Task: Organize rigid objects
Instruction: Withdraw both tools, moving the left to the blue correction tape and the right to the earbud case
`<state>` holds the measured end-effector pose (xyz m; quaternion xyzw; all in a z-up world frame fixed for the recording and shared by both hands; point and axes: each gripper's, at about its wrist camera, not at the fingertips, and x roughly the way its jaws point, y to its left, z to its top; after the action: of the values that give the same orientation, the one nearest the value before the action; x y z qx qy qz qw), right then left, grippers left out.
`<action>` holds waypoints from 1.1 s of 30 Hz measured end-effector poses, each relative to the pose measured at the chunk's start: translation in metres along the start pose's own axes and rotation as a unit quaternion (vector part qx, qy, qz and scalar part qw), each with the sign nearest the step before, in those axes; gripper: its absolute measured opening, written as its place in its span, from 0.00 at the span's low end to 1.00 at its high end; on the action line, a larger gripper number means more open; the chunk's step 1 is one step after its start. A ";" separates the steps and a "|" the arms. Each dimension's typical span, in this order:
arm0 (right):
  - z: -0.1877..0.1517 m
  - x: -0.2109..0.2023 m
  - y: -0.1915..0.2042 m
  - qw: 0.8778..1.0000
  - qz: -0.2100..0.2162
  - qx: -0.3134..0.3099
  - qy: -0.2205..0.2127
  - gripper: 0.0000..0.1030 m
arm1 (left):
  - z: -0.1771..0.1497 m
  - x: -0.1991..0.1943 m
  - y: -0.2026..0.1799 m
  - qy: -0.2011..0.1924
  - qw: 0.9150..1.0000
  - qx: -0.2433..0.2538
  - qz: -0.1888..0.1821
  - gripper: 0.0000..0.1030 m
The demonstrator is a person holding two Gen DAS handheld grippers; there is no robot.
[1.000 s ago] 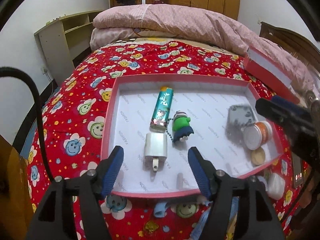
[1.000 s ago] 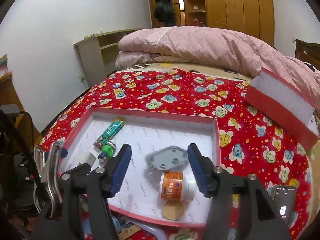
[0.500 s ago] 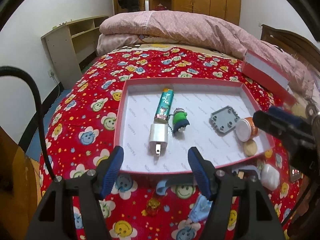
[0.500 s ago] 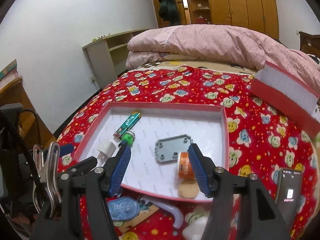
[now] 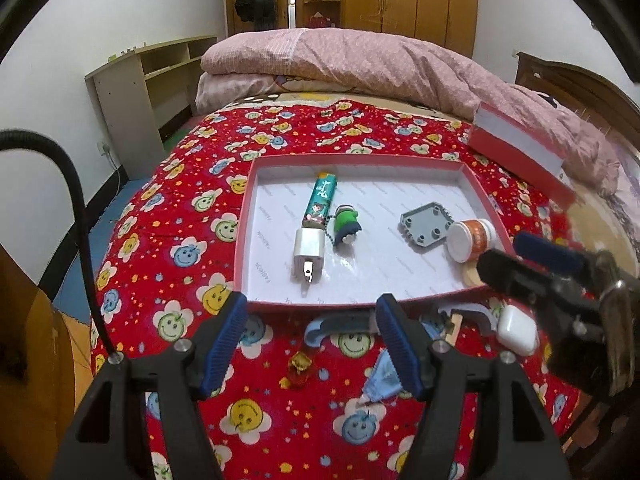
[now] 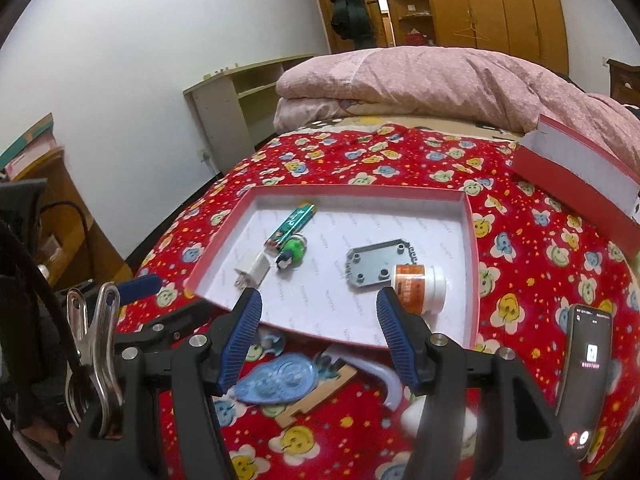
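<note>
step: pick next loose item | left gripper (image 5: 310,342) wide, empty | right gripper (image 6: 318,338) wide, empty | white earbud case (image 5: 517,330) outside red tray (image 5: 360,303) near-right corner: approach square, close across short sides

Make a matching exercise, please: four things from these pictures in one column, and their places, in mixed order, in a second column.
Things:
1. white charger
2. orange bottle
3. phone
4. white earbud case

Places:
A. on the bedspread, outside the tray's near right corner
B. in the tray, at the near end of the green lighter
C. lying on its side in the tray, next to the grey plate
D. on the bedspread, right of the tray, screen lit

Pairs: 1-B, 2-C, 3-D, 4-A
</note>
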<state>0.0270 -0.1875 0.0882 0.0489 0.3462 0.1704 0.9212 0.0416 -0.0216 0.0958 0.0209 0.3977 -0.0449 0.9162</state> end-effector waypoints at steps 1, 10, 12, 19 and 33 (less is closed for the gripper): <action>-0.002 -0.002 0.001 1.000 0.001 -0.002 0.000 0.60 | -0.001 -0.001 0.000 0.001 1.000 0.000 -0.001 0.68; -0.016 -0.020 0.007 1.000 0.025 0.000 0.011 0.60 | -0.013 -0.016 0.000 0.009 1.000 -0.009 -0.014 0.68; -0.020 -0.023 0.008 0.999 0.031 -0.002 0.015 0.60 | -0.016 -0.019 0.000 0.011 1.000 -0.009 -0.012 0.68; -0.044 -0.035 0.004 0.999 0.023 -0.008 0.033 0.60 | -0.032 -0.025 0.005 0.015 1.000 -0.010 -0.003 0.68; -0.080 -0.033 -0.031 0.997 -0.038 -0.021 0.059 0.59 | -0.055 -0.016 0.009 0.034 0.999 -0.010 0.004 0.68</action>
<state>-0.0395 -0.2307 0.0419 0.0060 0.3982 0.1456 0.9056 -0.0080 -0.0076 0.0696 0.0147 0.4289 -0.0366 0.9025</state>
